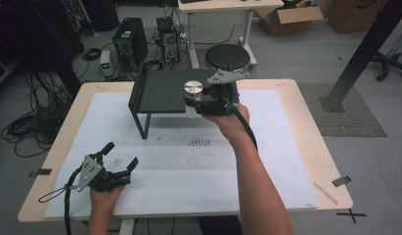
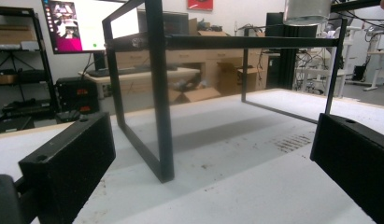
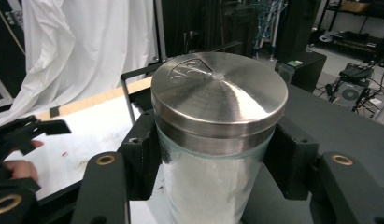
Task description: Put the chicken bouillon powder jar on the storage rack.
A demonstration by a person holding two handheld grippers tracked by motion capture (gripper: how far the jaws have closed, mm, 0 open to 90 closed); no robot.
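With the right tool (image 3: 213,154) clamped on the clear glass jar with a brushed-steel lid (image 3: 219,93) at the near right edge of the black metal shelf stand (image 1: 159,90), the smooth glass may slip or clip that edge; the left tool (image 1: 121,155) rests open on the desk (image 1: 286,147).

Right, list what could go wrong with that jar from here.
1. The right claw grips the jar on smooth glass just under its metal lid; it may slip.
2. The jar hangs at the front corner of the black shelf; set down there, it might tip off onto the table.
3. The left claw waits open, too far away to catch it.
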